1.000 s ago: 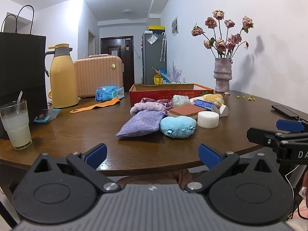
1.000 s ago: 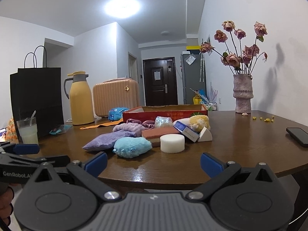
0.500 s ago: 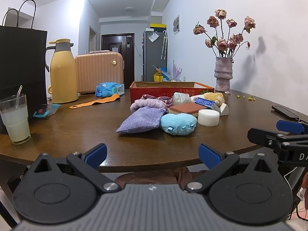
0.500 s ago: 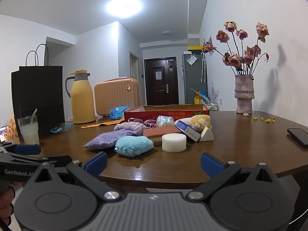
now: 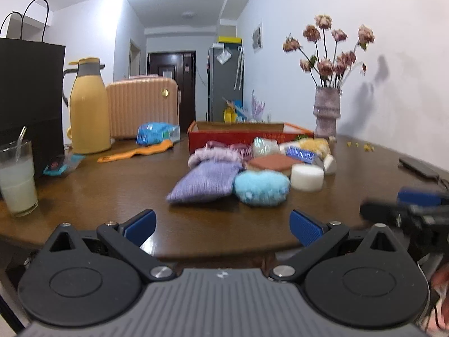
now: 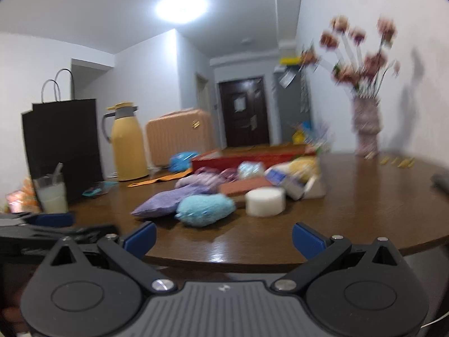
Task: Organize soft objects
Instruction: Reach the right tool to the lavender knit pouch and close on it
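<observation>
**Inspector A:** Soft objects lie bunched near the middle of the round wooden table (image 5: 92,193), just in front of the red cardboard box (image 5: 247,136). Nearest the edge: a knitted lilac pouch (image 5: 207,181), ribbed and pillow-shaped, touching a fuzzy blue plush (image 5: 261,186). Beside that stands a white foam puck (image 5: 306,178), a smooth, short cylinder. Behind them sit a flat terracotta sponge (image 5: 273,162) and a coarse yellow sponge (image 5: 314,144).

**Inspector B:** Grippers?

**Inspector A:** Left gripper (image 5: 221,224) has its blue-padded fingers spread wide, holding nothing, at the near table edge. Right gripper (image 6: 223,236) is likewise spread and holds nothing. Neither touches the pile.

**Inspector B:** Differences between views?

**Inspector A:** The left view shows a dark phone (image 5: 418,167) flat on the table at the right; the right view cuts it off at the frame edge. The right view shows an orange packet (image 6: 21,196) behind the glass of milky drink (image 6: 53,195), which the left view does not. Each view catches the other gripper at its margin.

**Inspector B:** Limitations?

**Inspector A:** The right view is heavily blurred; the vase of dried roses (image 6: 364,125) smears. The box interior is hidden by its wall. Small items behind the terracotta sponge cannot be identified.
</observation>
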Available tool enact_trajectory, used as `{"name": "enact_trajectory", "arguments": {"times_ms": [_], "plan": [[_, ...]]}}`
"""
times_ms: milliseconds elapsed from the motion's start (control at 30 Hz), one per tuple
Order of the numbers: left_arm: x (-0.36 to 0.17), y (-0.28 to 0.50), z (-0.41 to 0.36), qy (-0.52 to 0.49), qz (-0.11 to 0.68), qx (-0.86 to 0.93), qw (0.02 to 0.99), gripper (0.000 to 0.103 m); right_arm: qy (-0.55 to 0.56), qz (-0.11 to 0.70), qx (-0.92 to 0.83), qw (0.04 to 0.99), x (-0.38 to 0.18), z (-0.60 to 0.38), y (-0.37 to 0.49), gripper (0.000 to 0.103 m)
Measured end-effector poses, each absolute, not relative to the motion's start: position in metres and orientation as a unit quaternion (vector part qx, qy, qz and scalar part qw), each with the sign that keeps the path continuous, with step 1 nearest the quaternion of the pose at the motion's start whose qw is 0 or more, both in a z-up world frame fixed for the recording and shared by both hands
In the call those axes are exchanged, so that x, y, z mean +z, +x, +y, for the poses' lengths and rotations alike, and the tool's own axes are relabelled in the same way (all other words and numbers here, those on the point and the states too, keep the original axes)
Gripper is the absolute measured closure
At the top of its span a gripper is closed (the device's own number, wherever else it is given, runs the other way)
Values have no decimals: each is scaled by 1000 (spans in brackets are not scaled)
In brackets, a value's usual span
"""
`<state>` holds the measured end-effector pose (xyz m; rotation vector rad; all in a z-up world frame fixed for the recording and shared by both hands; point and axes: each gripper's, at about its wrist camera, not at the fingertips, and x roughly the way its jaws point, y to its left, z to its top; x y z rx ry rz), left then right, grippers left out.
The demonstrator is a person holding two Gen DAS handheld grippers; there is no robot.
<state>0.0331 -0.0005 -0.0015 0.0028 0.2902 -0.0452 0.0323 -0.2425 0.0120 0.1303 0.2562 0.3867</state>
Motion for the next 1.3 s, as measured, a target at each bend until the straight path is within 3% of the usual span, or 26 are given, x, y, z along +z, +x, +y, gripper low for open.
{"name": "enact_trajectory", "arguments": {"times_ms": [133,300,367,433,700,967,1033,1300], "plan": [[1,72,4,-31,162,-38,986,0,90,178,208,957,11,-241,69,0],[3,111,14,-43,184,-15,982,0,85,158,214,960,19,-231,106,1],[3,122,19,-46,189,-12,981,0,86,162,215,959,21,-226,125,4],[3,131,24,-42,191,-2,981,0,86,171,216,957,23,-219,144,15],[1,172,56,-108,223,33,968,0,76,208,299,928,41,-181,234,19],[-3,188,71,-50,236,102,965,1,41,297,305,904,48,-135,312,24],[-2,183,78,-48,218,156,962,1,19,293,319,901,48,-125,305,31],[9,160,91,-204,238,89,945,2,20,295,334,895,36,-112,299,39]]}}
